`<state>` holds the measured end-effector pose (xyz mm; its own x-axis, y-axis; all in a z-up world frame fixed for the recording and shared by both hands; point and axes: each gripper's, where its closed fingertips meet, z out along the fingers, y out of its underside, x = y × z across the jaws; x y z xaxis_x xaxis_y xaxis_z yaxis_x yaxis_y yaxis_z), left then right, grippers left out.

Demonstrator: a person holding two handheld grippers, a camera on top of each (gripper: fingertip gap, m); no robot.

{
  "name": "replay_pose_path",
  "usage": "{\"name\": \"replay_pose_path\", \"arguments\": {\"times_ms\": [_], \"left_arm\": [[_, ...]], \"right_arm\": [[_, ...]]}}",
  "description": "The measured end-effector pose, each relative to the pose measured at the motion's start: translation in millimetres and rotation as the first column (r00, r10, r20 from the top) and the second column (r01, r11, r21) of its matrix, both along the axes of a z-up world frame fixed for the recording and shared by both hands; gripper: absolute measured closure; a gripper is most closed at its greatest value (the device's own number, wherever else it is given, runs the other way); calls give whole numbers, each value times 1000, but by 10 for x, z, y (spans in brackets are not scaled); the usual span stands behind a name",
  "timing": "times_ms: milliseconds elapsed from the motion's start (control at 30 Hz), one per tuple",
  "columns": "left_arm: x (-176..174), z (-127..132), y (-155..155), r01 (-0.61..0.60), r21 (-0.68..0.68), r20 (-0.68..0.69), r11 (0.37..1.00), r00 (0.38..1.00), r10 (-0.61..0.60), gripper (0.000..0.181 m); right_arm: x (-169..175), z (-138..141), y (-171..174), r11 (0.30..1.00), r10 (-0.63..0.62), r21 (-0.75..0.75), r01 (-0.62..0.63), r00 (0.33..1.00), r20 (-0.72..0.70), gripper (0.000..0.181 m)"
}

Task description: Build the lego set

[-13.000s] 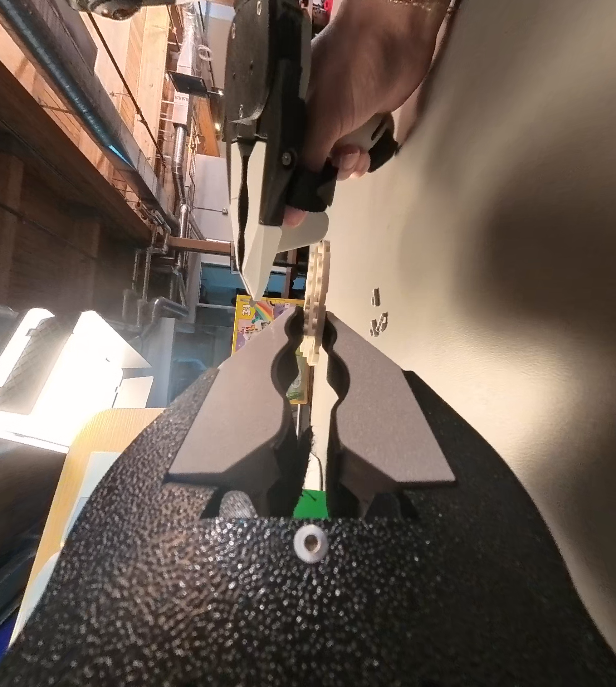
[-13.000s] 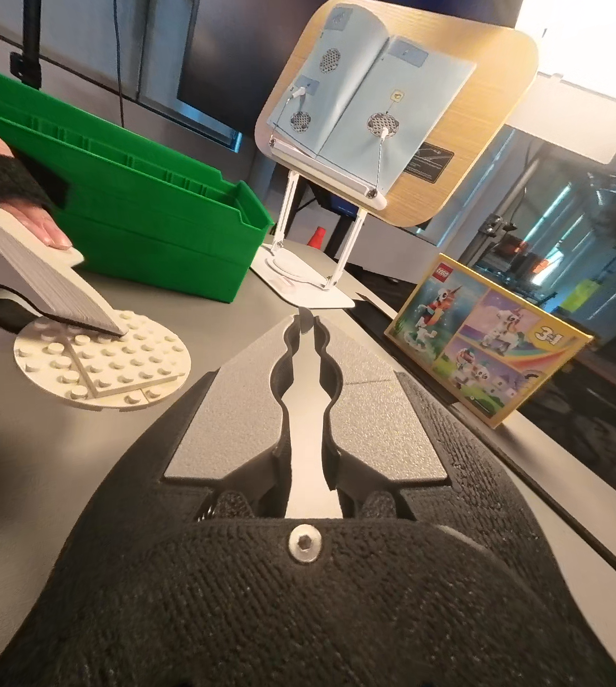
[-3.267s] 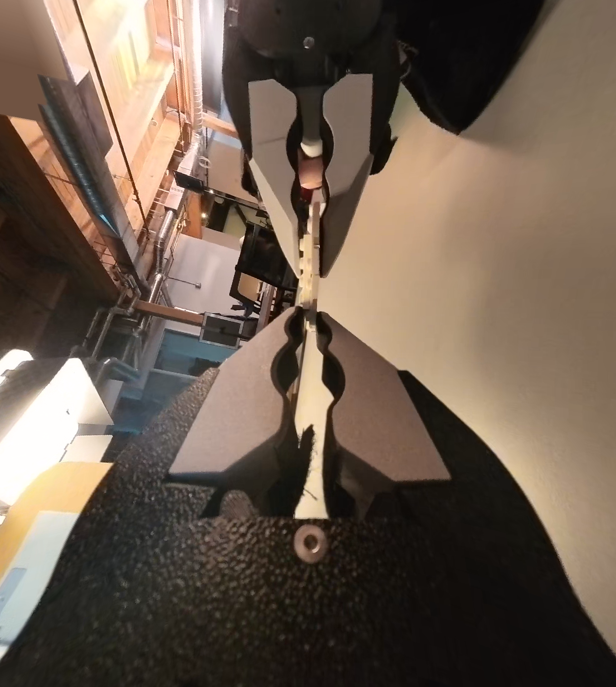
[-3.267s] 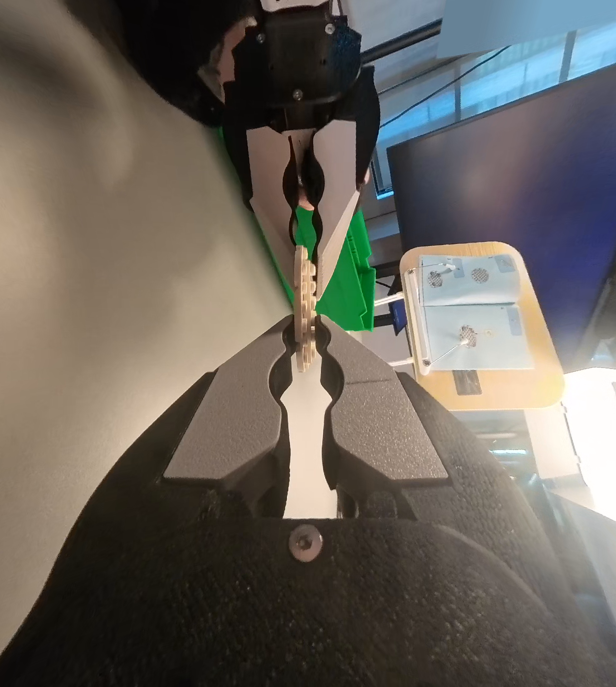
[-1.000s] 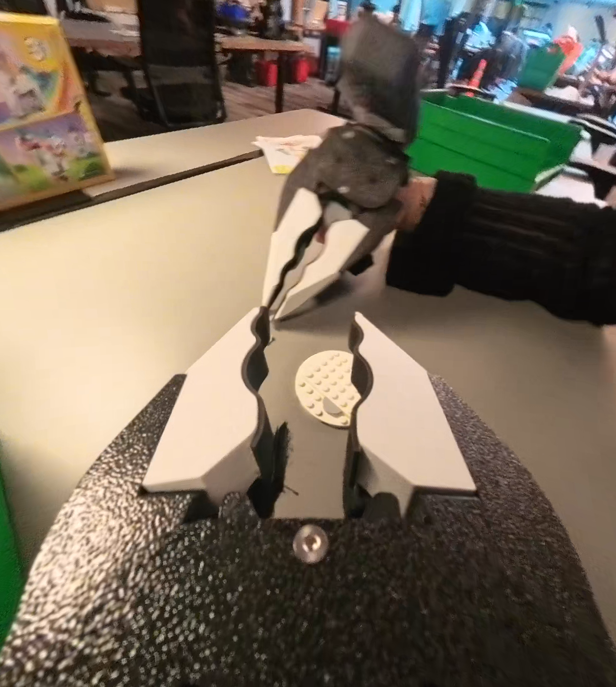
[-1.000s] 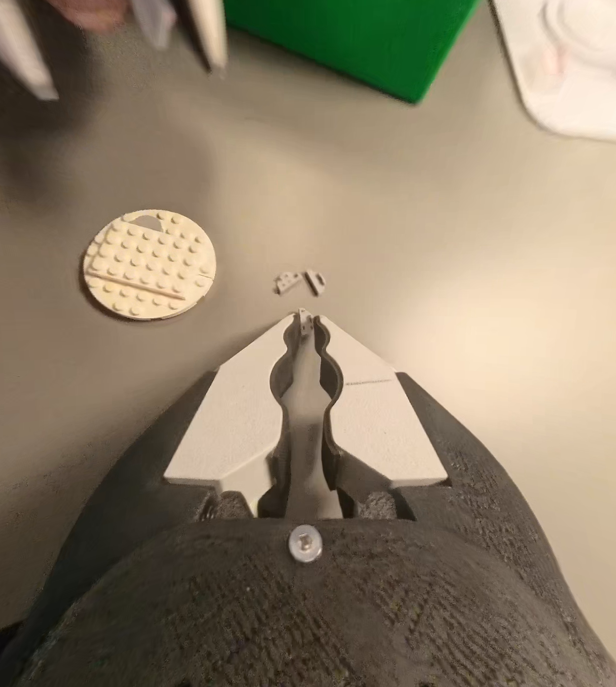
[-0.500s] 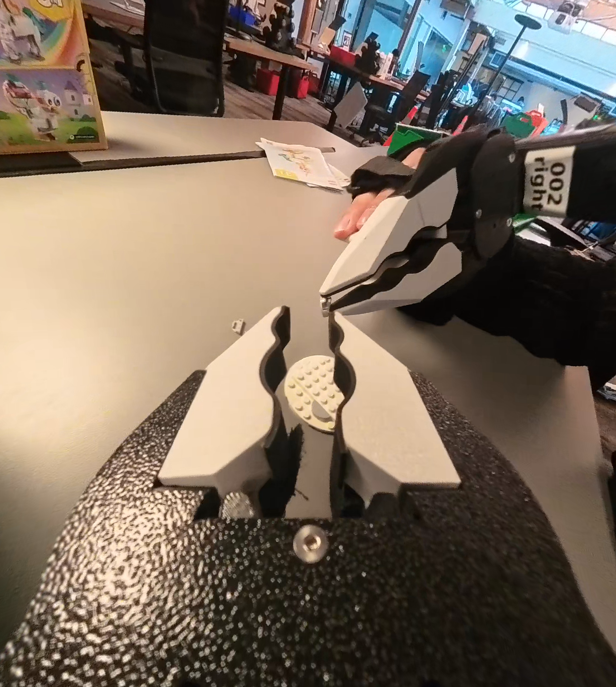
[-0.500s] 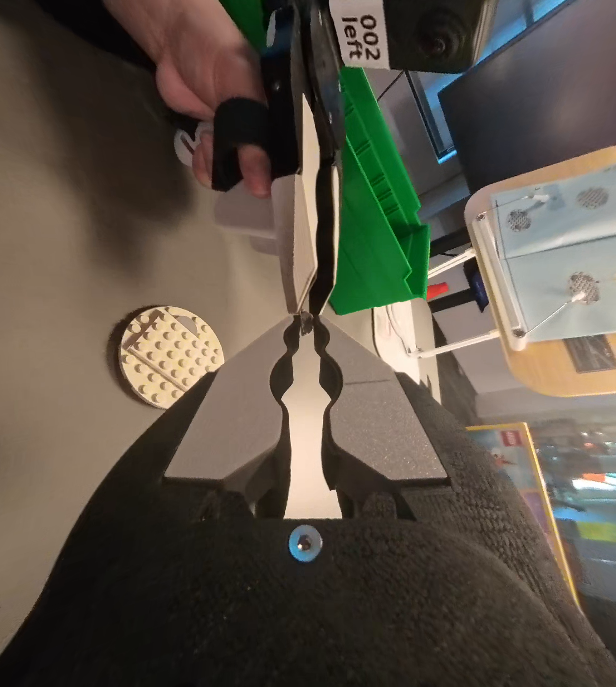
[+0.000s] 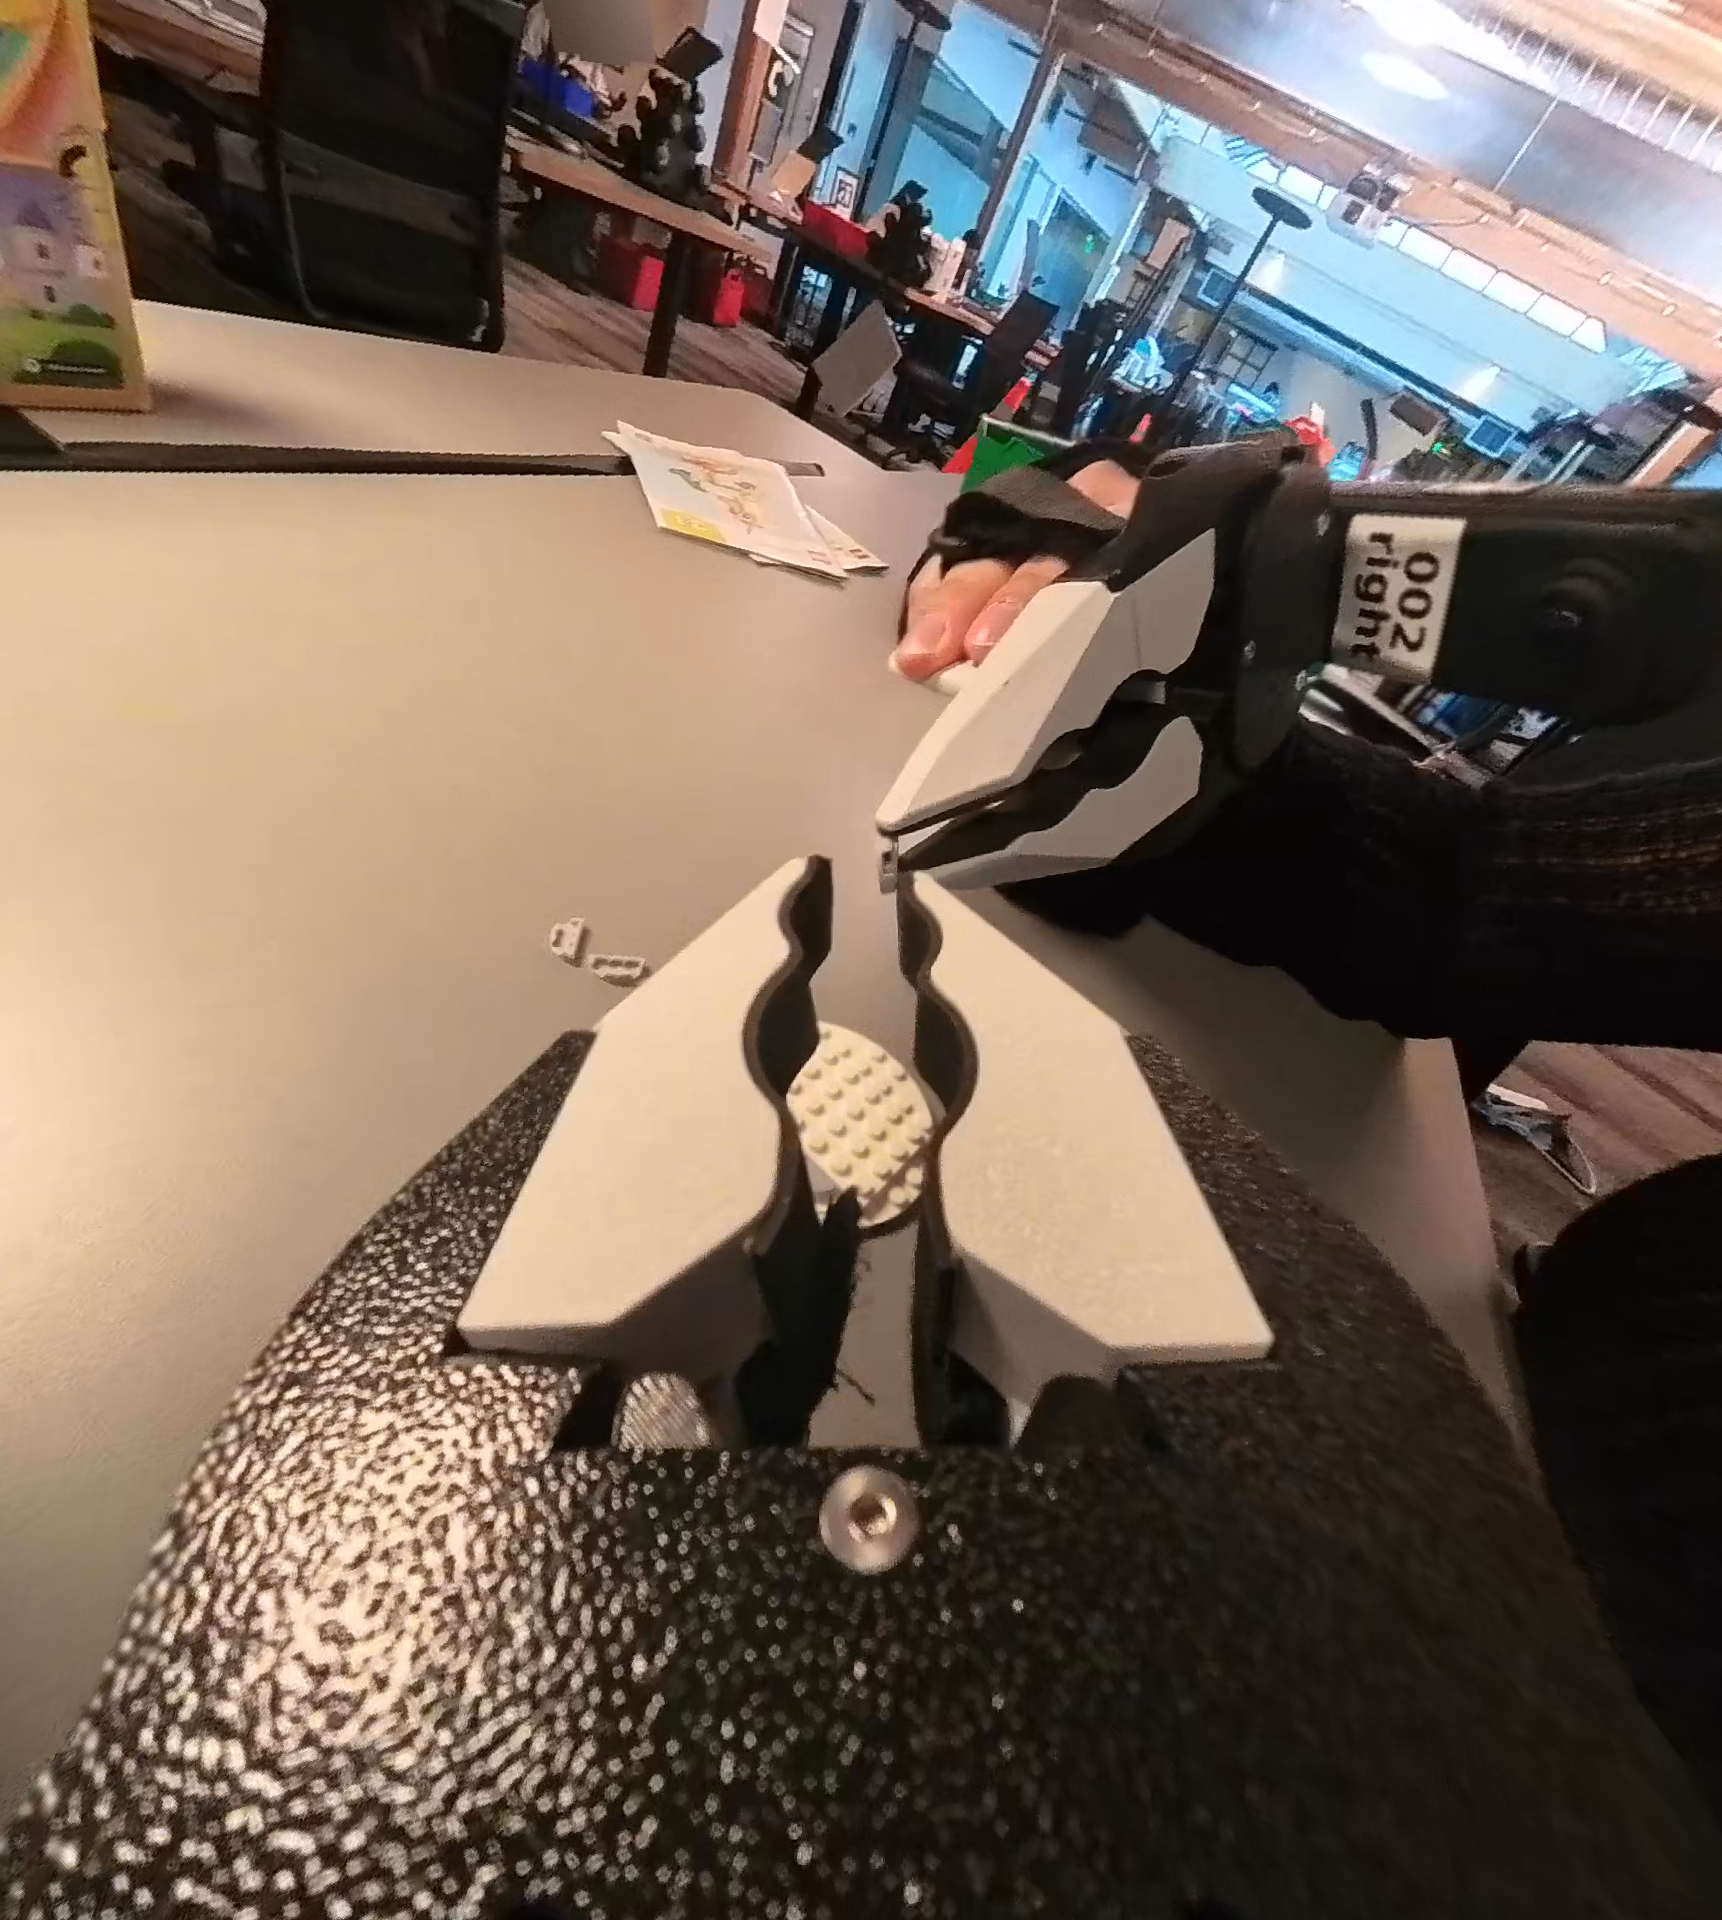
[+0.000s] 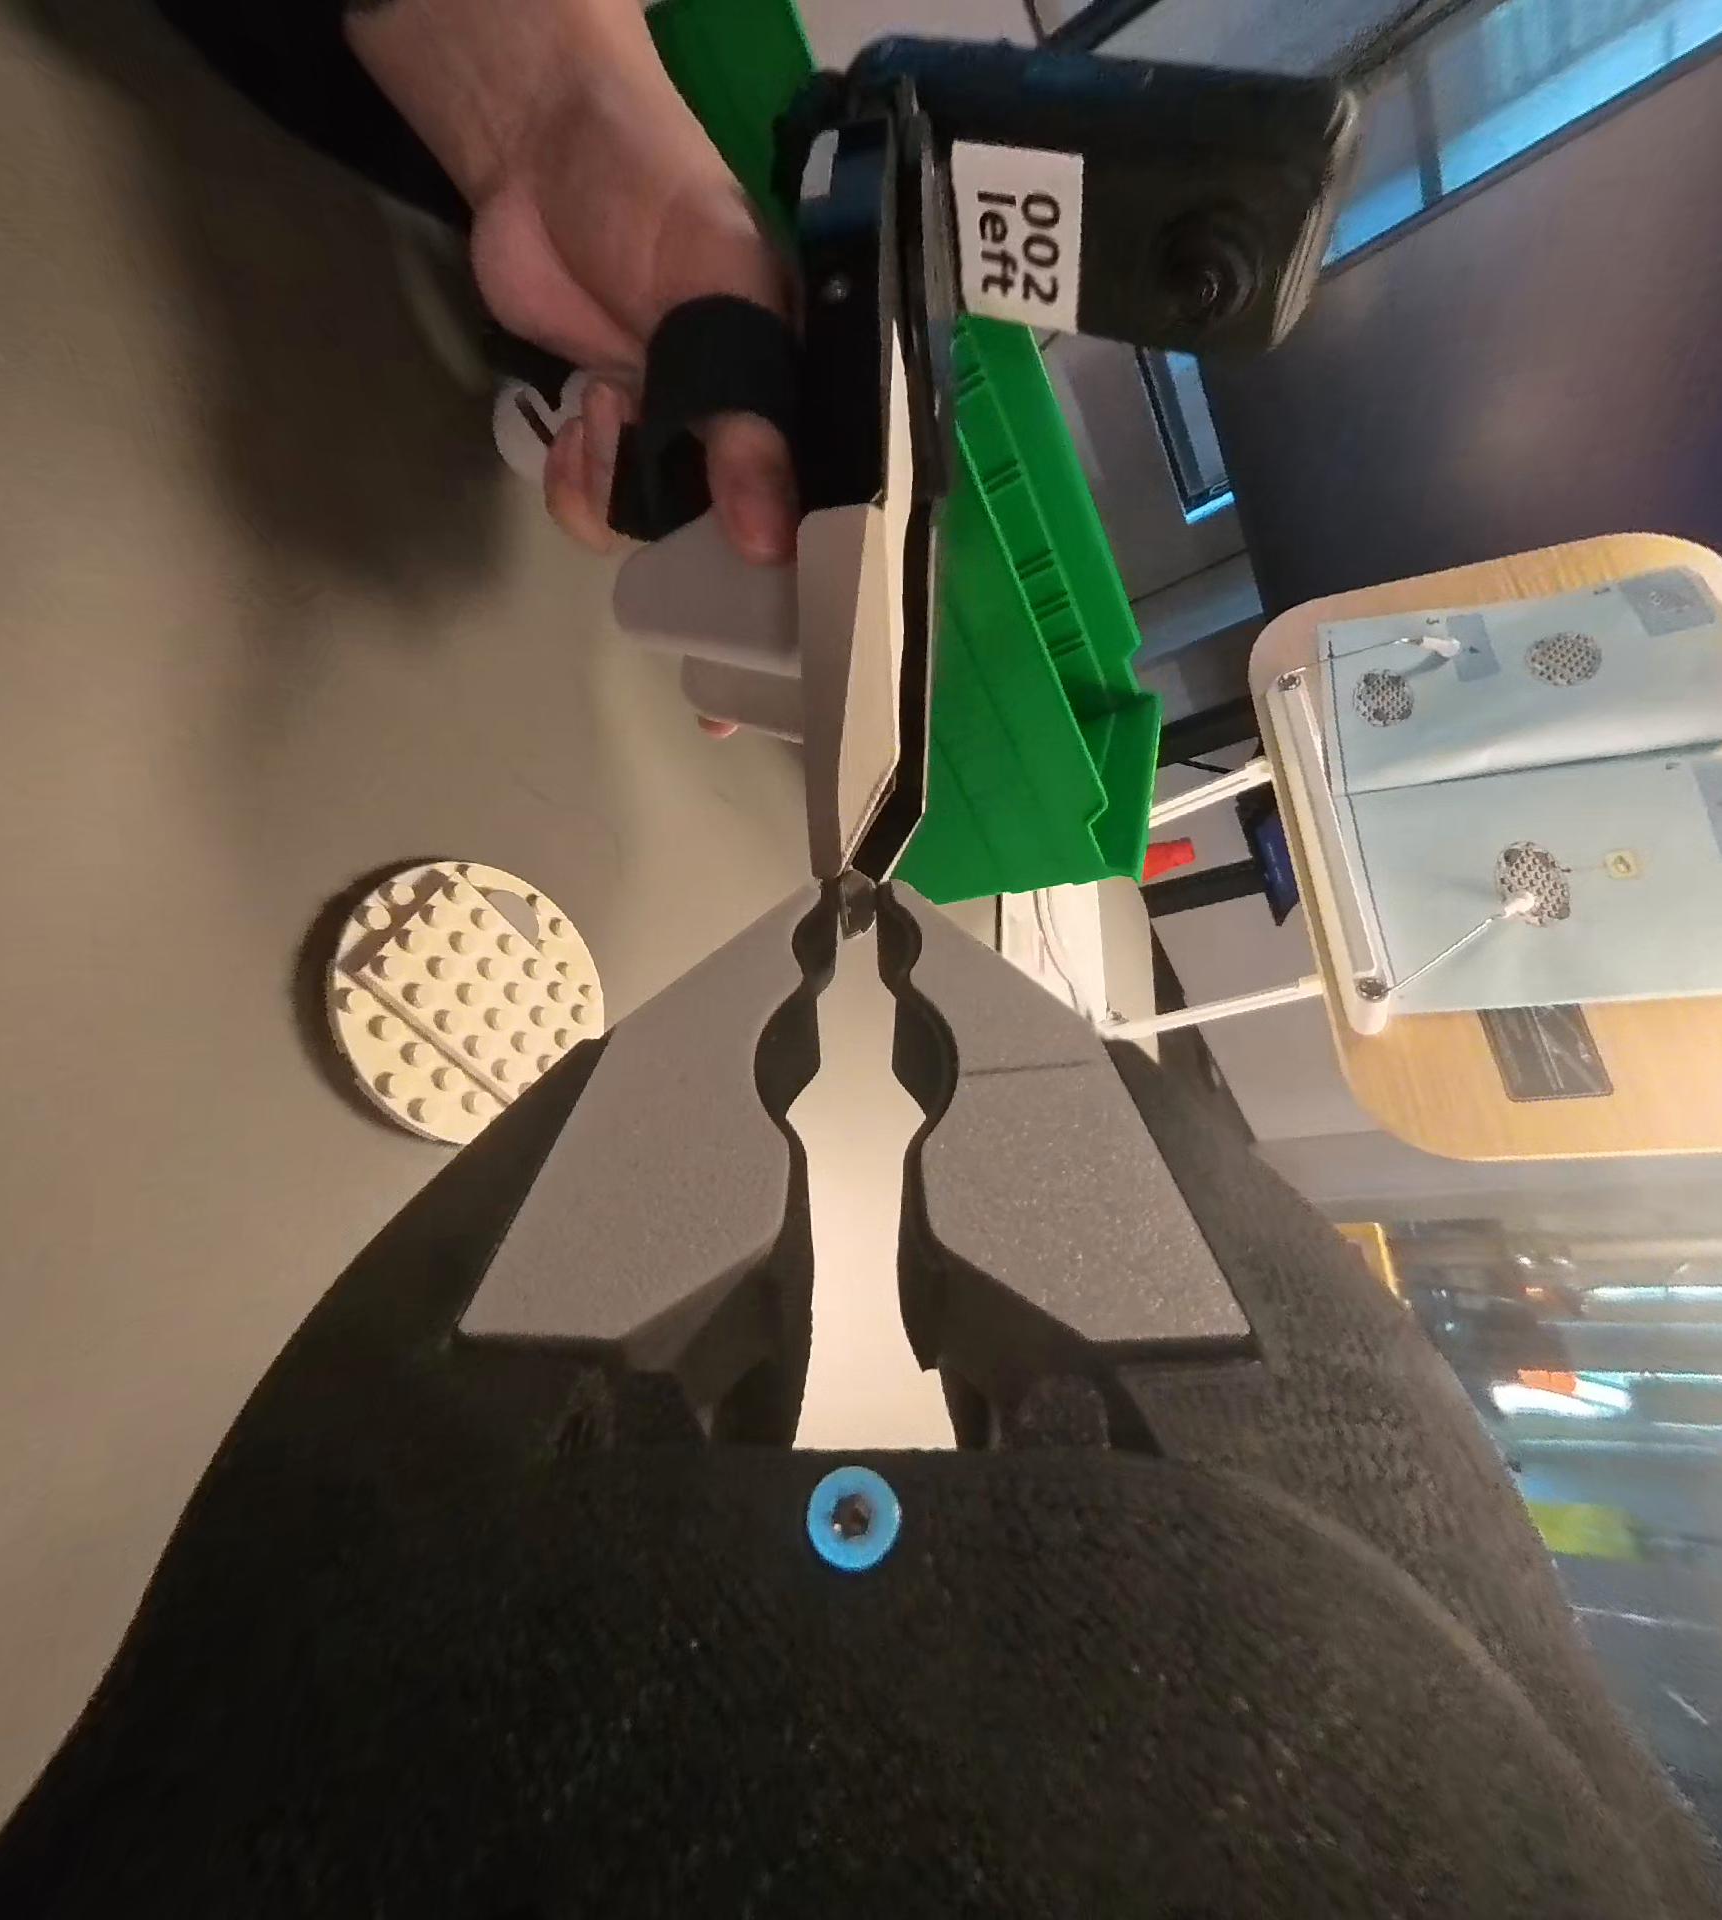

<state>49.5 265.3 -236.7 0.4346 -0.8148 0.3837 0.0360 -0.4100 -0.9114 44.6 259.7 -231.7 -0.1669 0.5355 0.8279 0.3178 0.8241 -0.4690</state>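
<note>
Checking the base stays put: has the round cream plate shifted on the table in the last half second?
Cannot tell: the round plate lies flat; both cameras moved.

A cream round studded plate [image 10: 462, 997] is laid flat on the table. A tiny grey piece [image 10: 849, 894] is pinched at the fingertips; two more [image 9: 595, 950] lie loose.

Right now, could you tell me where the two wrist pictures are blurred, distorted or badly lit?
Left wrist view: sharp up close, wide-angle bending at the edges, bright windows behind, and the round plate sits in the left gripper's shadow. Right wrist view: rolled sideways, the far right background smeared, the hand slightly soft.
</note>
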Motion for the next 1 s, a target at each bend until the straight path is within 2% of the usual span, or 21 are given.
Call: {"name": "replay_pose_path", "arguments": {"times_ms": [300,500,567,667,733,767,833,900,933,1000], "left_arm": [[17,83,-45,24,7,44,1000,999,-24,169],[49,110,-110,68,25,53,997,996,-69,180],[34,178,-108,58,74,69,996,996,-63,180],[-30,441,-127,1,214,158,977,987,-36,181],[-83,656,-192,-38,298,251,954,967,-40,181],[-93,743,-249,-44,341,286,939,956,-59,181],[-107,870,-350,-65,408,342,911,936,-87,181],[-97,903,-380,-78,421,359,904,929,-87,181],[-93,915,-396,-78,426,366,901,926,-93,181],[-86,924,-411,-68,414,381,908,919,-105,181]], "right_arm": [[7,72,-64,993,13,120,-15,1000,12,176],[7,86,-89,990,18,142,-19,1000,13,176],[-1,143,-97,996,18,93,-15,999,-31,176],[-9,361,-70,975,-18,-220,-23,983,-185,164],[0,559,-17,878,-75,-472,-84,948,-309,165],[4,654,-35,798,-85,-584,-153,929,-359,166],[-9,811,-99,593,-94,-750,-294,899,-427,168],[-32,878,-223,425,-54,-816,-392,889,-455,168],[-38,897,-289,379,-28,-821,-426,882,-470,170],[-46,913,-372,346,2,-816,-463,870,-493,173]]}}
